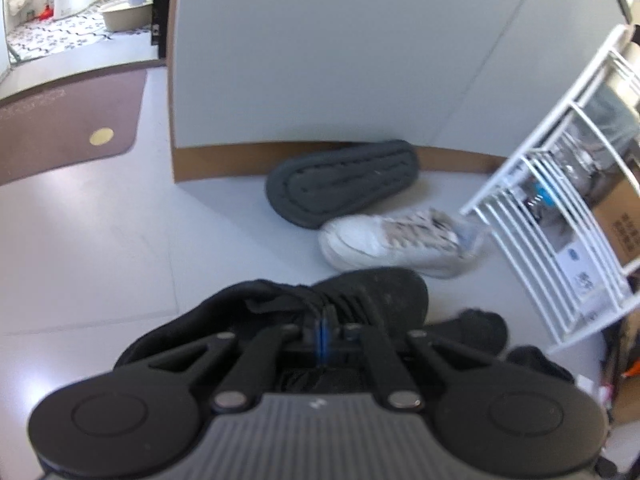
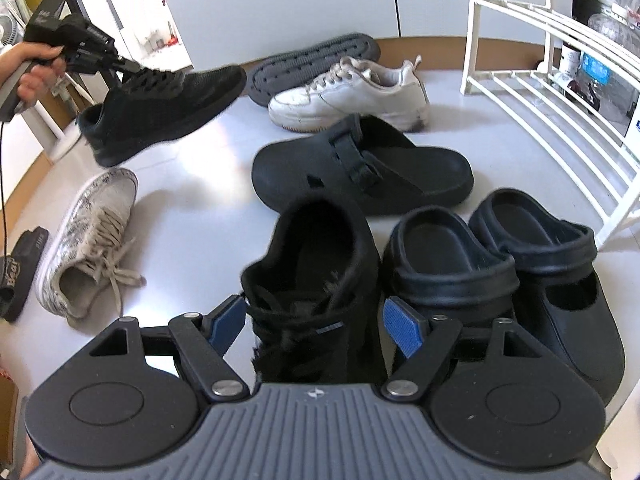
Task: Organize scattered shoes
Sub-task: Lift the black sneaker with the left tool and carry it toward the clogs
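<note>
My left gripper [image 1: 322, 320] is shut on the laces and tongue of a black mesh sneaker [image 1: 372, 292]. In the right wrist view that sneaker [image 2: 160, 108] hangs clear of the floor at upper left, under the left gripper [image 2: 120, 64] in a person's hand [image 2: 32, 68]. My right gripper [image 2: 314, 326] straddles the matching black lace-up sneaker [image 2: 316, 264], heel pointing away. Its blue pads [image 2: 400, 326] sit wide apart against both sides of that shoe. A white wire shoe rack [image 2: 540, 92] stands at the right.
On the pale floor lie a white sneaker [image 2: 348, 96], an upturned grey slipper [image 2: 312, 60], a black buckle clog [image 2: 360, 172], a pair of dark clogs [image 2: 452, 276], a silver-grey sneaker [image 2: 92, 240] and a black slide [image 2: 20, 272]. A brown mat [image 1: 68, 132] lies far left.
</note>
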Motion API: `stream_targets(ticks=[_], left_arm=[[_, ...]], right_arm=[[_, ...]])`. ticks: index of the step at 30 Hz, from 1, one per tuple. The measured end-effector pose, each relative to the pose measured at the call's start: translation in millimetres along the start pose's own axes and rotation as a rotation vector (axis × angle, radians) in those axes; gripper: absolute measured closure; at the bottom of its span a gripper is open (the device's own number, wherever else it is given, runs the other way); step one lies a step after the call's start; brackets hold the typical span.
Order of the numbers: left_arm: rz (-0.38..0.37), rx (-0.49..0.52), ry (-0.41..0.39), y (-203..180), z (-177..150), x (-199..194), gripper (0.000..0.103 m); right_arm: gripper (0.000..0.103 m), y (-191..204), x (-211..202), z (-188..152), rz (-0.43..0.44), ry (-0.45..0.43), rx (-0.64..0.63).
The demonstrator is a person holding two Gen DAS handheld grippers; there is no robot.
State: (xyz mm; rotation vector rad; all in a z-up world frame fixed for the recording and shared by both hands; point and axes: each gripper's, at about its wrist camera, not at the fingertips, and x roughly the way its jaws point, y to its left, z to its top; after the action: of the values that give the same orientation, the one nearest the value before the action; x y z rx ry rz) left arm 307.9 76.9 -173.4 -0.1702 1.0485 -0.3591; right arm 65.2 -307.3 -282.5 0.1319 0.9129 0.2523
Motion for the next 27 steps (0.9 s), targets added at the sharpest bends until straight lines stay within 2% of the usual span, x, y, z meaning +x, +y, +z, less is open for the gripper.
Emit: stream_targets(ticks=[4,9,16,27], left_arm=[[-0.069,-0.026,0.041,-23,-35,-11,0.103],[-0.127,-0.071,0.051,-38,-80,-21,0.103],[-0.116,-0.179,0.027,-35,-144,-30,0.103],[-0.079,-0.216,0.025,-36,-193,-40,0.103]], right_arm=[[0.023,5,-2,0,0.002,-0.014,-0.015],[0.023,10,-3,-4,0.004,-0.008,-0.037],[0.023,20,-4,-8,0.002,-0.007,-0.076],[0.023,46,0,-14,0.044,0.012,-0.127]])
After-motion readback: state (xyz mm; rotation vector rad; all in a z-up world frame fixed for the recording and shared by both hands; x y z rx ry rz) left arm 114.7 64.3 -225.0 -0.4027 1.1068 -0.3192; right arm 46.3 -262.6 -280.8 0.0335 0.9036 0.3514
